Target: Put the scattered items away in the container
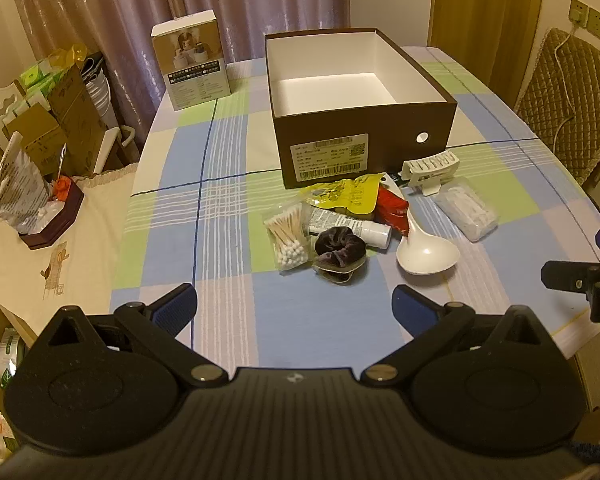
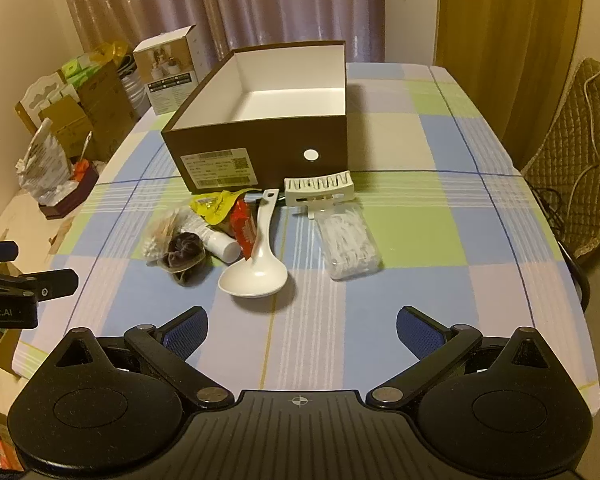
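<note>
Left gripper and right gripper hover spread wide and empty over the near edge of the checked table. Just ahead lies the clutter: a soft velvet scrunchie, easy to pinch anywhere; a slippery bag of cotton swabs; a hard, probably smooth white spoon, best taken by its handle. Behind them stands the open, empty brown box.
</note>
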A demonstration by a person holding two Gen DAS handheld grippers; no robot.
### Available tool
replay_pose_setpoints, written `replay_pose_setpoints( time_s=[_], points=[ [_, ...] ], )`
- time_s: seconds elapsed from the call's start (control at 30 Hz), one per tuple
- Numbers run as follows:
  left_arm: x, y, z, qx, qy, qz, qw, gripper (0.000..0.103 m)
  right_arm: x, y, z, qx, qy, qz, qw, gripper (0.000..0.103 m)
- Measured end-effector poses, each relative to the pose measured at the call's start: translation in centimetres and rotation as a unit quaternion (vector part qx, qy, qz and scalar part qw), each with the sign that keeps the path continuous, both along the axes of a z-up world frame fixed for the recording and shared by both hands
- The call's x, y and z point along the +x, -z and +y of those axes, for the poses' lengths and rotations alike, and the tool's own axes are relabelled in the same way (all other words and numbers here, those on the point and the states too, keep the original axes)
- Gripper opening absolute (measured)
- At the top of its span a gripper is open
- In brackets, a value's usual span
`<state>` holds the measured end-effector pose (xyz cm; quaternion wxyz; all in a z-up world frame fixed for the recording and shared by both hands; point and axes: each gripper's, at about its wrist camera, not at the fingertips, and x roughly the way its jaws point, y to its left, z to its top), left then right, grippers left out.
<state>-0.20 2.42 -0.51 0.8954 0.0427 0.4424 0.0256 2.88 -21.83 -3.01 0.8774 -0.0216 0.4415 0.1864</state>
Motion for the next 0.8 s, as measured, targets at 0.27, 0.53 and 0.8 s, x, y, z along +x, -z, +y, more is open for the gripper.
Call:
replay_pose_setpoints(
  time_s=[0.27, 0.53, 0.8],
  points=[
    [0.0, 0.4, 1.0, -0.004, -0.004, 0.003, 1.0, 0.102, 0.4, 0.2, 0.7, -0.002, -0.003, 0.002, 1.0, 0.103],
    [0.4, 0.6, 1.5, -0.006, -0.006, 0.005, 0.9999, 0.102, 1.0, 0.4, 1.6, -0.004, -0.008, 0.002, 1.0, 0.103],
    [1.2, 1.0, 2.3, -0.008, -0.009, 0.012, 0.9998, 0.102, 1.8, 0.8, 2.6, -0.013, -0.02, 0.002, 1.0, 0.103]
  ],
)
